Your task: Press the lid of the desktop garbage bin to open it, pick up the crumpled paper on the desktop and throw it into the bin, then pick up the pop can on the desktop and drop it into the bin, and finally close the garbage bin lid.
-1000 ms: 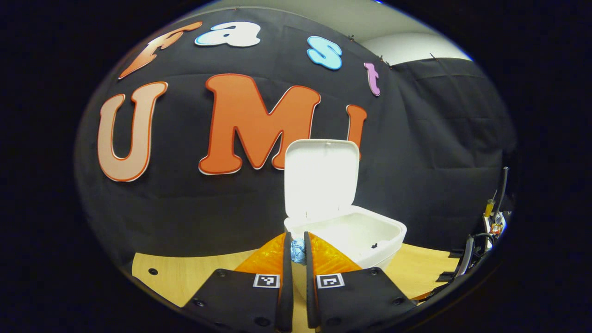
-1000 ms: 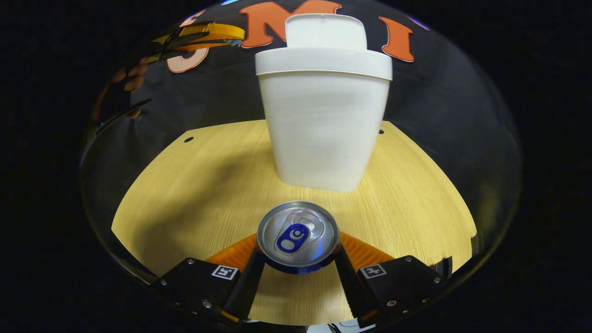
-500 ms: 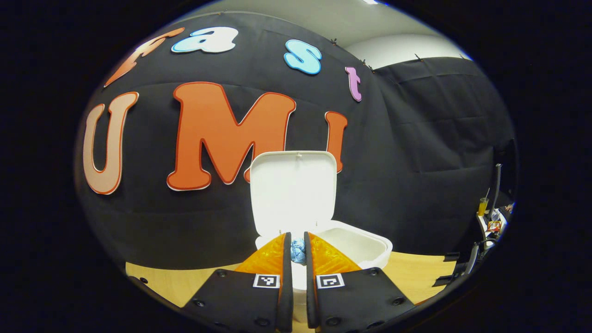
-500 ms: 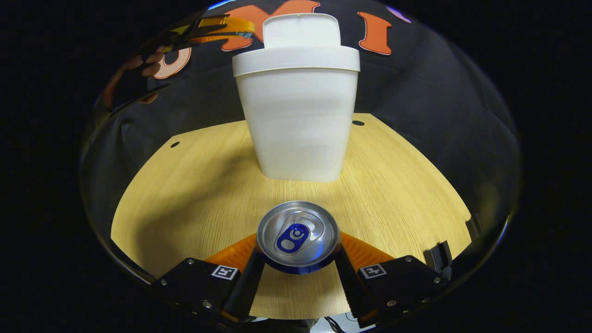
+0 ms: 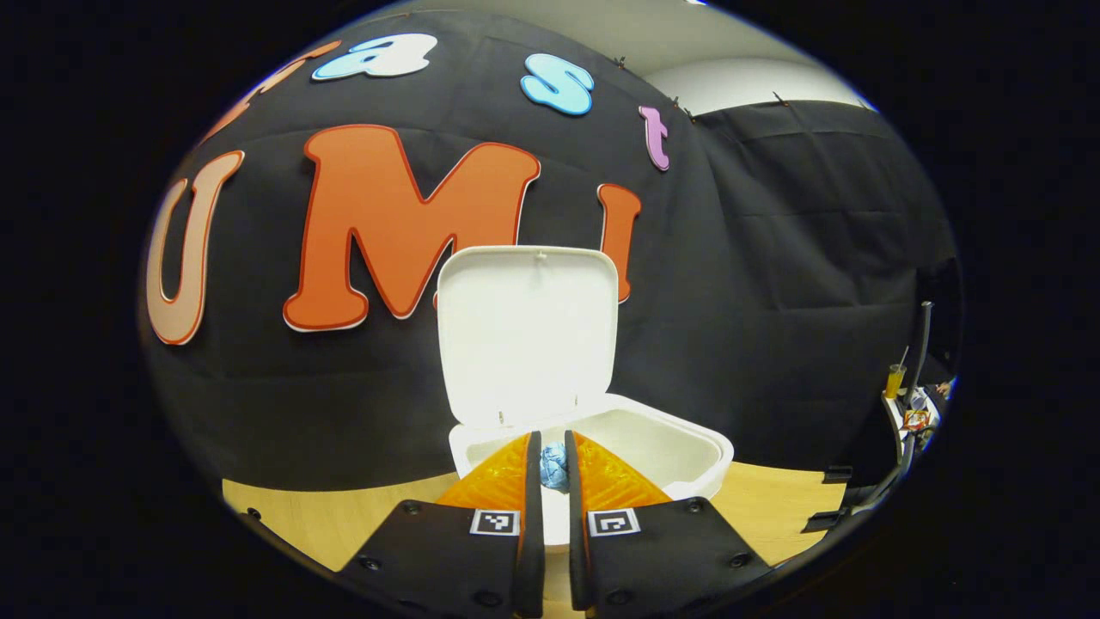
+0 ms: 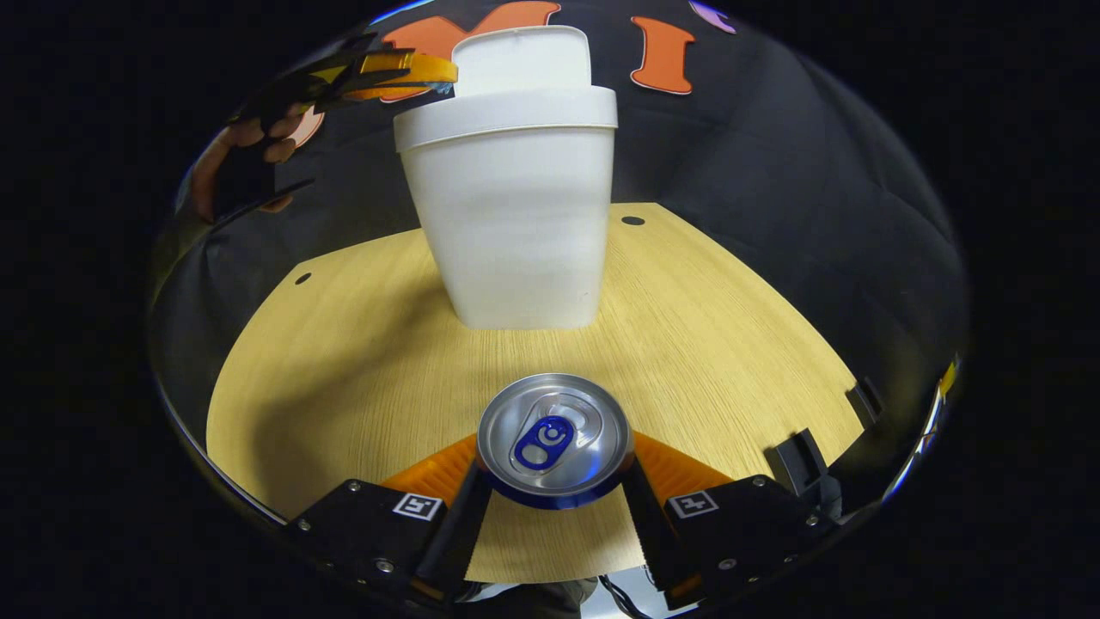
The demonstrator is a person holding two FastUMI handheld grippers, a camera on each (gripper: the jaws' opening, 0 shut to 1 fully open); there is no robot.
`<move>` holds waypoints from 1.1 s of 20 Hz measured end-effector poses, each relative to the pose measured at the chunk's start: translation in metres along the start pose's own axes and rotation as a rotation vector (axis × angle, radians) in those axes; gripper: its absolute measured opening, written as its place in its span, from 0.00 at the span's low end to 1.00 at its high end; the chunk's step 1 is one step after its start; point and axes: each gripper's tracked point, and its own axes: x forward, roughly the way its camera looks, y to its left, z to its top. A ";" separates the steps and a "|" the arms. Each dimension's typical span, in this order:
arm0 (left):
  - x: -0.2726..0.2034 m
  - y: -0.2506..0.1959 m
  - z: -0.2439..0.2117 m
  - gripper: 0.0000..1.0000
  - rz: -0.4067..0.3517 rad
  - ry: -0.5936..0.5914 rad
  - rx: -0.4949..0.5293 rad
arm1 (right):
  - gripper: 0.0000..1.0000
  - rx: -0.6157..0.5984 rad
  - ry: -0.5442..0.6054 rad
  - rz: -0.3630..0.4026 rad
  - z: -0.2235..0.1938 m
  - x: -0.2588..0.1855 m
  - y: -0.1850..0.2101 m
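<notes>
A light wooden tabletop (image 6: 705, 344) with small dark holes near its far edge is seen, backed by a black cloth wall (image 5: 773, 284); a pale ceiling strip (image 5: 739, 82) is visible above the cloth. A white plastic desktop bin (image 6: 516, 223) stands on the far part of the tabletop, its hinged lid (image 5: 528, 331) raised upright. The left gripper (image 5: 550, 460) is held over the bin's open rim, its fingers clamped on a small crumpled blue paper ball (image 5: 553, 465). The right gripper (image 6: 554, 477) is closed around a silver-topped blue pop can (image 6: 554, 438), near the tabletop's front edge.
</notes>
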 end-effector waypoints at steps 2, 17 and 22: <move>0.003 0.001 -0.007 0.15 0.000 0.022 -0.014 | 0.81 0.005 0.003 -0.007 -0.001 -0.001 -0.001; 0.012 0.001 -0.035 0.18 0.005 0.175 -0.077 | 0.80 -0.012 -0.002 0.000 0.021 -0.011 0.001; 0.000 -0.009 -0.036 0.27 -0.012 0.195 -0.068 | 0.80 -0.033 -0.027 0.022 0.032 -0.012 -0.002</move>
